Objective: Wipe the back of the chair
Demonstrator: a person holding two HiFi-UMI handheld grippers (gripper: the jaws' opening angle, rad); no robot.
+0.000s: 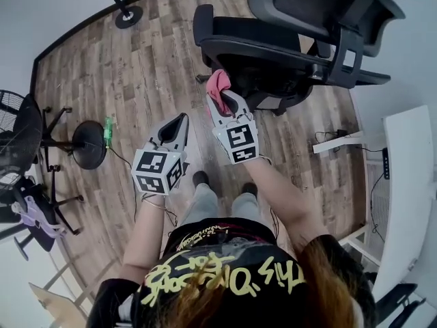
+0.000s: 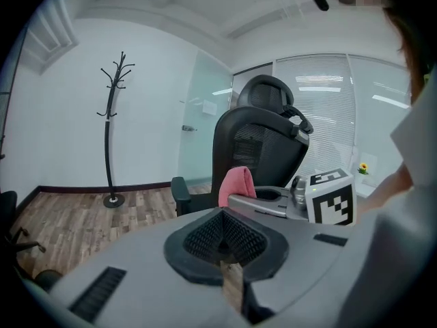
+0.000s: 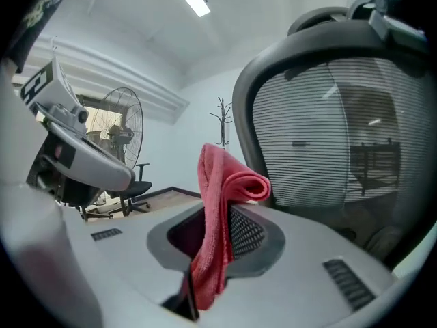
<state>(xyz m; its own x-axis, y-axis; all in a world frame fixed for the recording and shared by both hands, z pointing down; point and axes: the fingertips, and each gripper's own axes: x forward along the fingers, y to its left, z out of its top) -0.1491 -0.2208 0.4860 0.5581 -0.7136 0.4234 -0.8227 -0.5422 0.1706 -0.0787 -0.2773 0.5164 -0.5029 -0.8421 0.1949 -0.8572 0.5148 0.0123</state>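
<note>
A black mesh-backed office chair [image 1: 293,39] stands in front of me, its back [image 3: 328,128] filling the right gripper view. My right gripper [image 1: 222,98] is shut on a folded pink cloth [image 1: 217,89], held just short of the chair's back; the pink cloth [image 3: 218,210] sticks up between the jaws. My left gripper [image 1: 179,121] hangs lower and to the left, shut with nothing in it, away from the chair [image 2: 263,156]. From the left gripper view the pink cloth [image 2: 237,185] and the right gripper's marker cube [image 2: 332,197] show ahead.
A coat stand [image 2: 113,128] is by the far wall, its base [image 1: 128,16] on the wood floor. A standing fan [image 1: 17,139] and another chair [image 1: 34,214] are at my left. A white desk [image 1: 403,183] runs along the right.
</note>
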